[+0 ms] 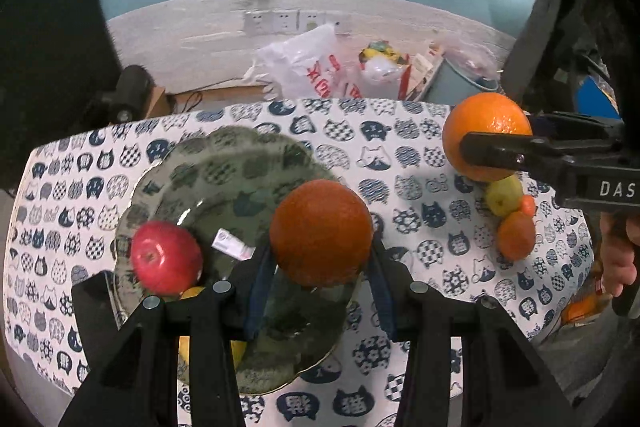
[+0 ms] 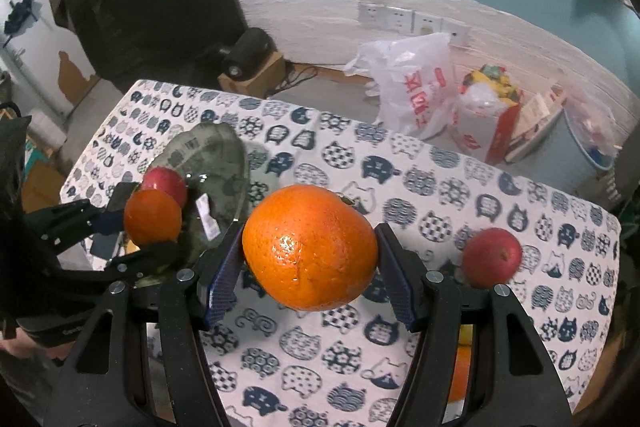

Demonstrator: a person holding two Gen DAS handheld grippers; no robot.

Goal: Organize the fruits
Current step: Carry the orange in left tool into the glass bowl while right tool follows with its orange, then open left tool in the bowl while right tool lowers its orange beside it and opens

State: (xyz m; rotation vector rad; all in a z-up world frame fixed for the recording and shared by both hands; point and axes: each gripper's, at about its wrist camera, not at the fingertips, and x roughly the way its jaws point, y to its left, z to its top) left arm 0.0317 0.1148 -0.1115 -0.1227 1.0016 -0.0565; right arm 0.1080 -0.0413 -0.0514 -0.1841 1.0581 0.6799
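Plainly each claw grips one orange across its middle, the left claw (image 1: 320, 267) holding its orange (image 1: 321, 231) over the glass plate (image 1: 168, 163) near the bench's left edge, both fruits seemingly firm, round, roll-prone.

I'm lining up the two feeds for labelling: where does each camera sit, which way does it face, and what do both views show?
Left wrist: sits on the left tongs, looking forward and down over the glass plate; its own fingers clamp a dark orange, and a hand shows at the right edge.
Right wrist: sits on the right tongs, looking down at the cat-print tablecloth; its fingers clamp a bright orange.
Shared: plate, both oranges, the apple on the plate, the white plastic bag.
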